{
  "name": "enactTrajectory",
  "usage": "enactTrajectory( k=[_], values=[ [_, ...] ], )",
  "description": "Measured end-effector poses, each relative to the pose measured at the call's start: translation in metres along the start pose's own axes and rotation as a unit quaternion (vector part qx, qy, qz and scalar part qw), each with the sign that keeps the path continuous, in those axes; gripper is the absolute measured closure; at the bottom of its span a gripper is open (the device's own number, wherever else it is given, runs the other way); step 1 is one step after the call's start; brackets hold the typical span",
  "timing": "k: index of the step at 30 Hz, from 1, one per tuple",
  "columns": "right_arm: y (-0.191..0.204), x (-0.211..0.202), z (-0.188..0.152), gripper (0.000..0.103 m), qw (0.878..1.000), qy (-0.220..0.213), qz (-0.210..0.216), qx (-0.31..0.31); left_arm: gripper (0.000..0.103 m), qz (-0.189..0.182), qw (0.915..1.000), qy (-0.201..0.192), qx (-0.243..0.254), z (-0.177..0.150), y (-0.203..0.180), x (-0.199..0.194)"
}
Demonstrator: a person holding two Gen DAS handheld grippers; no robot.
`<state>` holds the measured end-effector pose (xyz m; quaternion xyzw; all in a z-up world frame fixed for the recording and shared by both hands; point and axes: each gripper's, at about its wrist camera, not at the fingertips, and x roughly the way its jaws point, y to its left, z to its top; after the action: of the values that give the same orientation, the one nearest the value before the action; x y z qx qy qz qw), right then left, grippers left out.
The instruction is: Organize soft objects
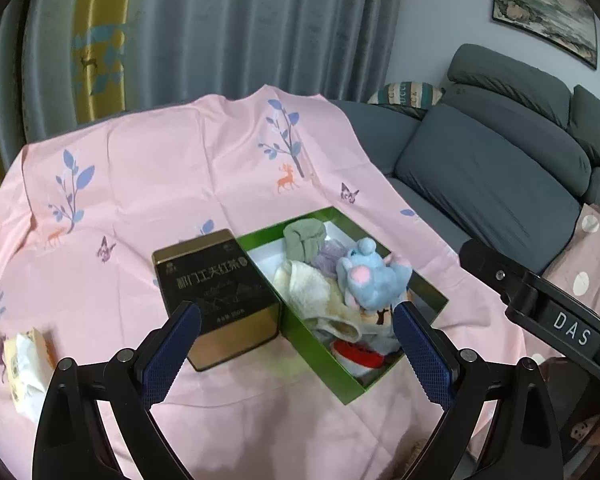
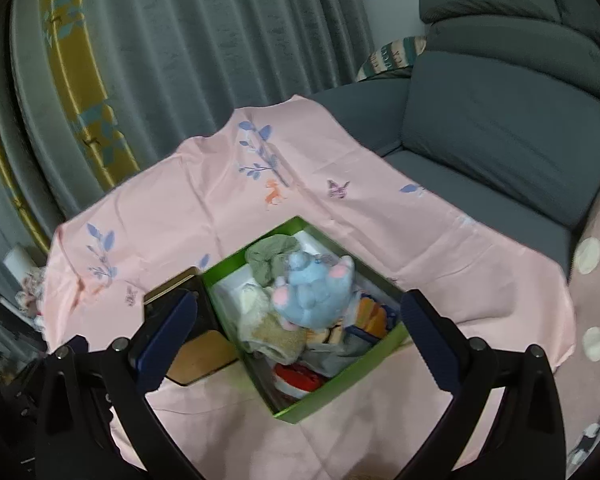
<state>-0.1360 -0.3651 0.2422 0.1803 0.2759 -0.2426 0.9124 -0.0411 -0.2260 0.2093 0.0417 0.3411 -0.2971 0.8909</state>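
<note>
A green box on the pink cloth holds several soft things. A blue plush toy lies on top. A grey-green sock, a cream towel and a red-and-white item lie around it. My left gripper hangs open above the near side of the box with nothing between its fingers. My right gripper is open too, above the box and clear of the toy. Its black body shows at the right of the left wrist view.
A black-and-gold tin stands against the box's left side. A tissue pack lies near the cloth's left edge. A grey sofa stands to the right, curtains behind.
</note>
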Motion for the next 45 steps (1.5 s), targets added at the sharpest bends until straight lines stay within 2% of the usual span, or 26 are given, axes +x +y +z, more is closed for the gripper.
enactTrajectory(
  k=[8,45],
  values=[
    [-0.004,-0.005,-0.003,0.001,1.000,0.002,-0.028,0.004,0.006,0.001,1.0000,0.008,-0.002,-0.005,0.000,0.005],
    [-0.011,-0.009,-0.006,0.001,0.999,0.005,-0.043,0.013,0.006,-0.006,0.9998,0.017,0.006,-0.012,-0.007,0.012]
  ],
)
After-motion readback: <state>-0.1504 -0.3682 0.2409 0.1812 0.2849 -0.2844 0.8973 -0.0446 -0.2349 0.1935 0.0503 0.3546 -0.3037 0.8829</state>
